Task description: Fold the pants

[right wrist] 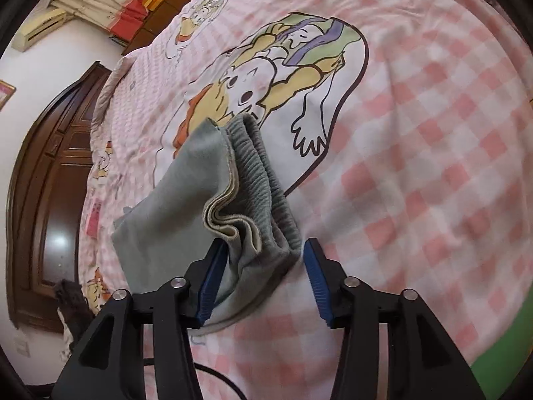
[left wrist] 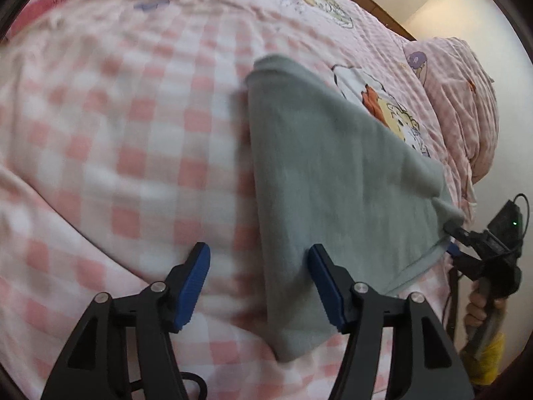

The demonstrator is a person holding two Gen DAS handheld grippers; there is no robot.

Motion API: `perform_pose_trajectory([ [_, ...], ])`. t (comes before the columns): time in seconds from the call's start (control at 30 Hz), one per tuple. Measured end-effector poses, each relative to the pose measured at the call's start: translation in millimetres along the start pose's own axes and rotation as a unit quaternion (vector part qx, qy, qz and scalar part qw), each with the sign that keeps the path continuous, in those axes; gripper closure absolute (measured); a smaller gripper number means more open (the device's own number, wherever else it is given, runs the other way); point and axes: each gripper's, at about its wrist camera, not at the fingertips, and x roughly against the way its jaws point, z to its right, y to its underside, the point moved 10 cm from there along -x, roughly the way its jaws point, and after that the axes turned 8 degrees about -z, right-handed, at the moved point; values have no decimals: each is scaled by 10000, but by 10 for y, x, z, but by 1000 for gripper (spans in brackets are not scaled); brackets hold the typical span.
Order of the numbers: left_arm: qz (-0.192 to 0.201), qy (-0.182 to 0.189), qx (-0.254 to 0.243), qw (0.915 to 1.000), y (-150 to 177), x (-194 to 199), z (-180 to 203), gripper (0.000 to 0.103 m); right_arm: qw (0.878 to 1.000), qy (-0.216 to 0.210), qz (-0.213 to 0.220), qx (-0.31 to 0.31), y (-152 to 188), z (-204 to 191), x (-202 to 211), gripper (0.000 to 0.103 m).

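Observation:
The grey pants point(left wrist: 333, 173) lie folded into a long strip on the pink checked bed cover. My left gripper point(left wrist: 260, 283) is open and hovers low over the near end, with the strip's left fold edge between its blue fingers point(left wrist: 196, 283). In the right wrist view the bunched elastic waistband point(right wrist: 263, 180) and the layered pants point(right wrist: 166, 220) sit between the spread fingers of my right gripper point(right wrist: 265, 276). It is open, and its left pad touches the cloth. The right gripper point(left wrist: 454, 250) also shows at the pants' right corner, held by a hand point(left wrist: 479, 310).
The bed cover point(right wrist: 416, 166) bears cartoon prints point(right wrist: 266, 76). A bundled pink quilt point(left wrist: 466, 100) lies at the bed's far right. A dark wooden door point(right wrist: 50, 173) and a white wall stand beyond the bed's left side. A wooden headboard point(left wrist: 386, 13) is at the back.

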Motion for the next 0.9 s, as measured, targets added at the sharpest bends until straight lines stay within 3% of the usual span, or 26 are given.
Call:
perform_pose_trajectory([
  [0.17,-485,405,-39,9980,222,-155,153,35,9992,-337,123,-199,31,12,10,52],
  [0.37,-732,351,-504,9954,497,-222,394,43,9975,-677,162,-130,42,-24,32,52],
  [0.43,-626,148,-580,9962,499,-193,425,77,9969,-764,159,-88,40,-28,33,52],
  [0.5,-451,392,-433,9973,451,-55,456,87,9965,-823,175,-10,29,-42,70,63],
  [0.6,-168,640,-342,9972,421,225,513,90,9955,-895,274,168,12,-87,176,77],
  [0.77,423,642,-572,9954,393,807,604,92,9930,-1114,334,221,15,-176,326,79],
  [0.9,130,245,-740,9969,391,667,546,92,9957,-834,195,341,55,-137,269,79],
])
